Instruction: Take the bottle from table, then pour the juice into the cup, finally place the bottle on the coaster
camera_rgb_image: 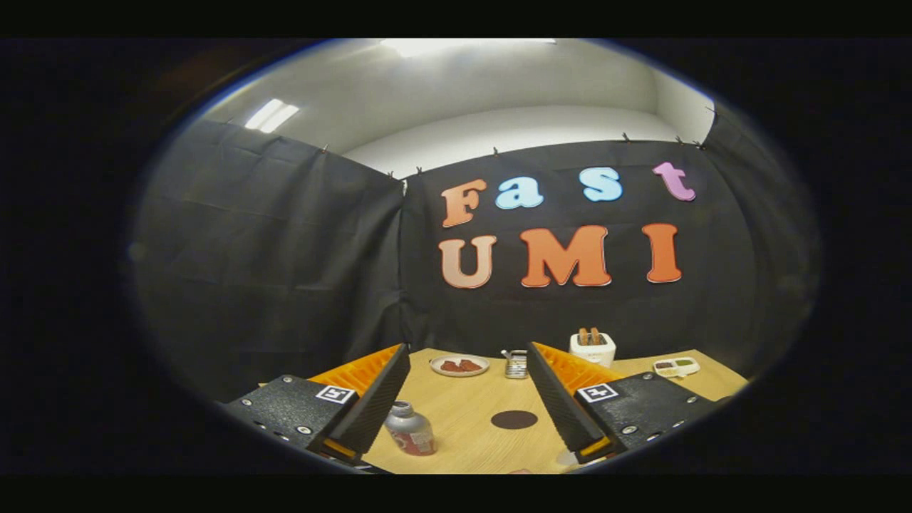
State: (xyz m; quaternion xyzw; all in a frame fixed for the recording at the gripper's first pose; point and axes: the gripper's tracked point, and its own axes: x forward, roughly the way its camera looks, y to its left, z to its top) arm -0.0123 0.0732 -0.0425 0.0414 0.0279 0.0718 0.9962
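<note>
My gripper is open, its two fingers spread wide above the wooden table with nothing between them. A small bottle with a silver cap and red label stands upright just inside the left finger, apart from it. A dark round coaster lies flat on the table between the fingers, closer to the right one. A metal cup stands farther back, just beyond the right finger's tip.
A plate with reddish food sits at the back of the table, left of the cup. A white toaster with bread stands at the back right. A small divided dish lies near the right edge.
</note>
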